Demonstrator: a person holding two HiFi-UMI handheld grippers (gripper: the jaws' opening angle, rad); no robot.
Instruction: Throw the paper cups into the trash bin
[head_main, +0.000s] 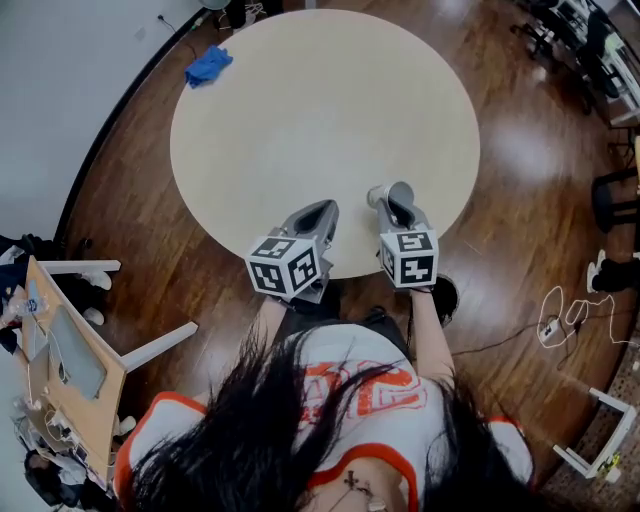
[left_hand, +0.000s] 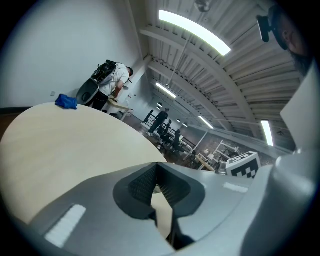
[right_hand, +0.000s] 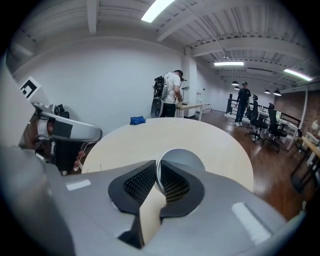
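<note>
My right gripper (head_main: 392, 196) is over the near right part of the round beige table (head_main: 300, 110), shut on a paper cup (head_main: 402, 190). In the right gripper view the pads (right_hand: 142, 182) pinch the cup's wall at the rim, and its round open mouth (right_hand: 184, 159) faces away from me. My left gripper (head_main: 325, 208) hovers beside it to the left, above the table's near edge. Its jaws (left_hand: 156, 168) meet at the tips with nothing between them. I can make out no trash bin for certain.
A blue cloth (head_main: 208, 66) lies at the table's far left edge. A dark round object (head_main: 443, 297) sits on the wooden floor by my right arm. A wooden board on white legs (head_main: 70, 360) stands at the left, and cables (head_main: 560, 315) lie at the right. A person (right_hand: 172, 92) stands at a far desk.
</note>
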